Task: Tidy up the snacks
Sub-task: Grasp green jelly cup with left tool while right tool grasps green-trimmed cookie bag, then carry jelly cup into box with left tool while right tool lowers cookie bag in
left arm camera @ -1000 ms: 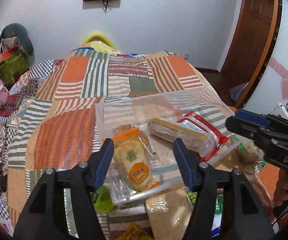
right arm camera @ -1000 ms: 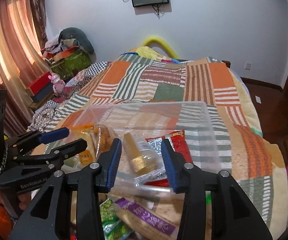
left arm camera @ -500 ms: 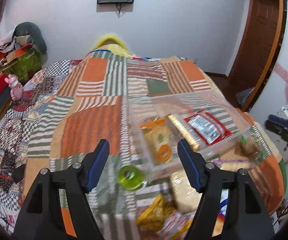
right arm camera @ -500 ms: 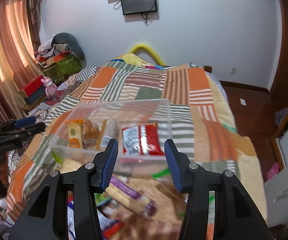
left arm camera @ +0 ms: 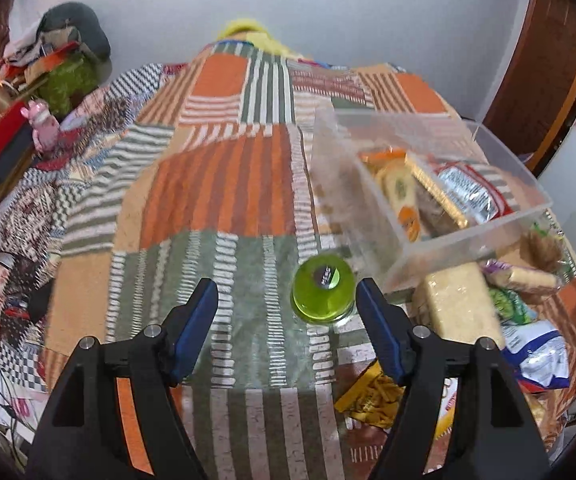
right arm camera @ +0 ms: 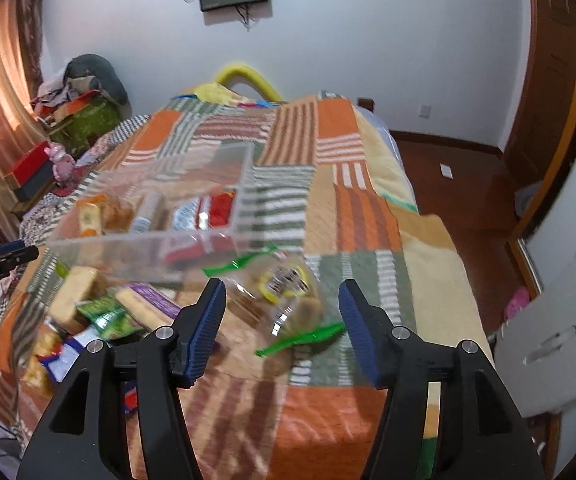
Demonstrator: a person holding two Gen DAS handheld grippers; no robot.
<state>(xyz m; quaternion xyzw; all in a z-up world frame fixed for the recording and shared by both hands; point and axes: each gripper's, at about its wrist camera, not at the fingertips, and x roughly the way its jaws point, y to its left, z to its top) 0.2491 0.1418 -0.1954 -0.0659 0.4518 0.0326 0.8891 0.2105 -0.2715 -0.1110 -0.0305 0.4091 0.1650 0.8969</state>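
Note:
A clear plastic bin (left arm camera: 463, 240) stands on the patchwork bed and holds an orange cracker pack (left arm camera: 401, 196), a long biscuit pack and a red-silver packet (left arm camera: 467, 190). It also shows in the right wrist view (right arm camera: 140, 256). My left gripper (left arm camera: 287, 316) is open and empty above the quilt, with a green-lidded jar (left arm camera: 323, 282) just ahead between its fingers. My right gripper (right arm camera: 282, 320) is open and empty over a clear bag of brown pastries with green edges (right arm camera: 288, 300).
Loose snacks lie in front of the bin: a pale wafer block (left arm camera: 457, 304), a green pea pack (right arm camera: 106, 316), a purple biscuit pack (right arm camera: 148, 306), a yellow chip bag (left arm camera: 371, 396). The bed's right edge drops to a wooden floor (right arm camera: 459, 184). Clutter stands at the left wall.
Both grippers have pulled back and away from the bin, the left swinging left toward the green jar, the right swinging right over the pastry bag. Both stay open and empty.

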